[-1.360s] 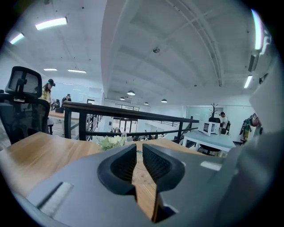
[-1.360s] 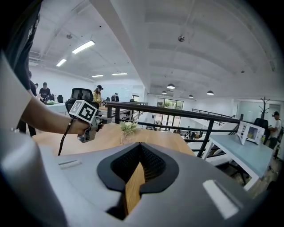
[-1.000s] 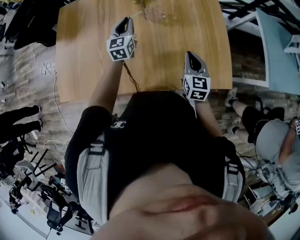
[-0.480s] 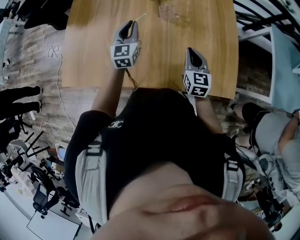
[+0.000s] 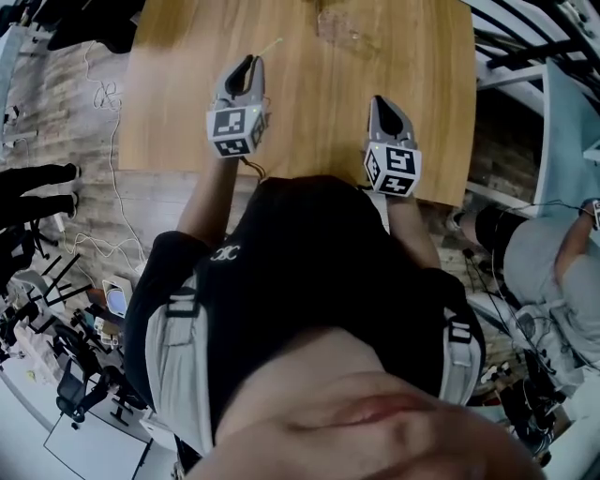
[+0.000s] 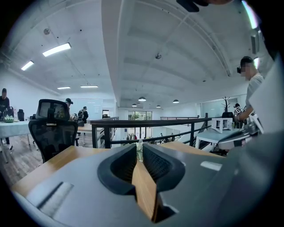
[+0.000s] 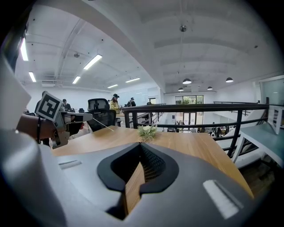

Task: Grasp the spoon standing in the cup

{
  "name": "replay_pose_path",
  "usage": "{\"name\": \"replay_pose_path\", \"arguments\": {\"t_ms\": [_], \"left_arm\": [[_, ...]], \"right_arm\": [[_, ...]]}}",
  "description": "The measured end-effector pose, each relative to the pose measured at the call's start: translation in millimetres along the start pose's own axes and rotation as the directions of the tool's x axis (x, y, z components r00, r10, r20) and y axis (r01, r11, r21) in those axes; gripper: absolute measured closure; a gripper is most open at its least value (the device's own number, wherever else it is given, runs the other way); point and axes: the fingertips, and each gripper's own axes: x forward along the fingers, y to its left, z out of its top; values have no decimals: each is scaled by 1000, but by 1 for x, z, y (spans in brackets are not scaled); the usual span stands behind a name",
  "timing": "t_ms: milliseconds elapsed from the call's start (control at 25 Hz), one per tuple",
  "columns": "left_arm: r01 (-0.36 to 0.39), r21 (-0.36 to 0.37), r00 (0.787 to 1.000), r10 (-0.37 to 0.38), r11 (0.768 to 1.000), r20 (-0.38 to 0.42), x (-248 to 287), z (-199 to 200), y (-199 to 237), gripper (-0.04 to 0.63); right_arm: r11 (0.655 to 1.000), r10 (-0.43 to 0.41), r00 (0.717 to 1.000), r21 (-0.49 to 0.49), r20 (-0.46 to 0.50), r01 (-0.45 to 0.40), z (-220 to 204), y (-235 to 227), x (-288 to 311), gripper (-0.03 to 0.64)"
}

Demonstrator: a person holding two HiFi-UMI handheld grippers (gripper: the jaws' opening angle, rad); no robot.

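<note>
Head view: the left claw (image 5: 248,64) is noted as drawn back from the flower sprig (image 5: 336,22) compared with a second ago. It is now well short of the sprig and closer to the near edge of the table (image 5: 187,112). A thin pale stick, judged to be the spoon (image 5: 272,45), is carried with it, pinched at the claw tips with its free end toward the sprig. The grasp is therefore judged complete and the spoon already out of the cup. No cup can be made out with certainty beside the sprig. The right claw (image 7: 140,144) is pressed together on nothing and is also held well short of the sprig, to its right. Bare table is recorded between the sprig and both claws. The near edge lies just behind both claws, and a railing (image 7: 195,107) stands beyond the sprig.
</note>
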Motion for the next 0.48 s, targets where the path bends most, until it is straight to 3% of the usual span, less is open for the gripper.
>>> {"name": "replay_pose_path", "arguments": {"t_ms": [480], "left_arm": [[48, 50, 998, -47, 998, -29, 6, -13, -10, 544]], "right_arm": [[999, 17, 998, 34, 63, -19, 18, -6, 6, 620]]}}
